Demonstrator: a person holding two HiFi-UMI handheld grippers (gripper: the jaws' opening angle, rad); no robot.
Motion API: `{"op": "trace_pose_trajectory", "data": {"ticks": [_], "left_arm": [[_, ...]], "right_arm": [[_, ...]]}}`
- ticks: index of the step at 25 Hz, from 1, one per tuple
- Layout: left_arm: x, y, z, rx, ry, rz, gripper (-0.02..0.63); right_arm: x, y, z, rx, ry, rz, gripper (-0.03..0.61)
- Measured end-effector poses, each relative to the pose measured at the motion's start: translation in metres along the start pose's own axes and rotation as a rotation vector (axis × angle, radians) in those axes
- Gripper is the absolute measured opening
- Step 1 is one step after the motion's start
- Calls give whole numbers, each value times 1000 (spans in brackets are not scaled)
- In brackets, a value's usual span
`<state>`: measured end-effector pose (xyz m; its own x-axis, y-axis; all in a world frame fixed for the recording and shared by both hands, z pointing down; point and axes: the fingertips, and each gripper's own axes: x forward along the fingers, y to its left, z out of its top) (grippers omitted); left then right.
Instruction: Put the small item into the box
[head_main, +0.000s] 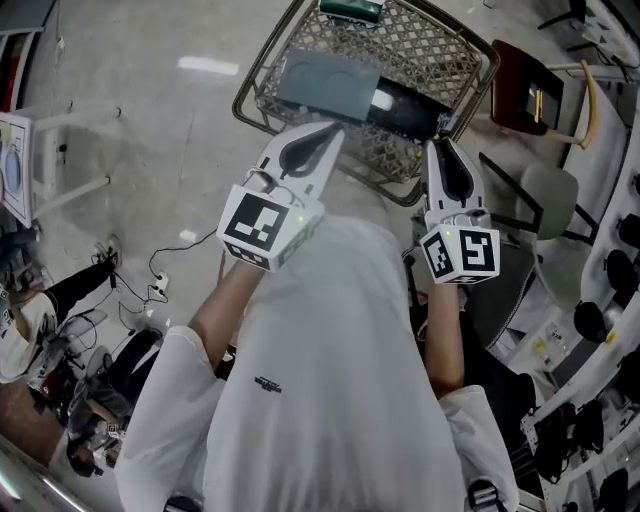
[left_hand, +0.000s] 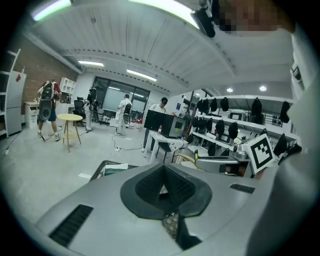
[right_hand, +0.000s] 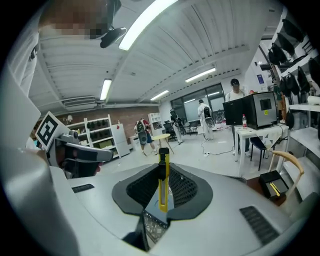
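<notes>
Plastic knife (right_hand: 163, 180), metal basket (head_main: 432, 46), matt box (head_main: 328, 86)

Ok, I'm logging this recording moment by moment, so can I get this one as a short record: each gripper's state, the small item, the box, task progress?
left gripper: jaws together, nothing between them
right gripper: shut on the small item
small item: slim yellow utility knife, standing upright between the right jaws
box: flat grey rectangular box, lying in the wire mesh basket
grippers vs box: both raised near the basket, neither touching the box
task progress: knife held, not yet in the box
</notes>
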<state>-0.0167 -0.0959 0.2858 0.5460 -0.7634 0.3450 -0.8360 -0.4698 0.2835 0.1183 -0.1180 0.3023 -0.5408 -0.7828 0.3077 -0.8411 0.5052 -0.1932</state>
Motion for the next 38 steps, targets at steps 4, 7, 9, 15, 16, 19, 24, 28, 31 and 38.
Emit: {"op": "trace_pose_trajectory", "data": {"ticks": [4, 7, 9, 15, 16, 19, 24, 28, 31, 38], "left_arm": [[19, 5, -13, -9, 3, 30, 2], [29, 7, -24, -13, 16, 52, 2], [36, 8, -31, -16, 23, 61, 2], [58, 17, -58, -36, 45, 86, 2], [62, 19, -63, -43, 50, 88, 2], [77, 23, -75, -56, 61, 86, 2], [92, 30, -88, -55, 65, 88, 2], [103, 40, -103, -56, 77, 90, 2], [108, 44, -117, -75, 92, 102, 2], [129, 58, -144, -98, 107, 117, 2]], "right_arm": [[17, -12, -15, -10, 32, 40, 52], [30, -19, -29, -16, 60, 68, 52], [38, -26, -37, -13, 70, 78, 52], [61, -43, -65, -21, 96, 94, 54], [66, -45, -70, -22, 104, 97, 53], [80, -53, -85, -33, 122, 101, 54], [101, -59, -112, -37, 153, 120, 54], [118, -62, -136, -46, 176, 121, 54], [125, -64, -159, -48, 208, 132, 54], [143, -76, -205, -59, 291, 153, 54]]}}
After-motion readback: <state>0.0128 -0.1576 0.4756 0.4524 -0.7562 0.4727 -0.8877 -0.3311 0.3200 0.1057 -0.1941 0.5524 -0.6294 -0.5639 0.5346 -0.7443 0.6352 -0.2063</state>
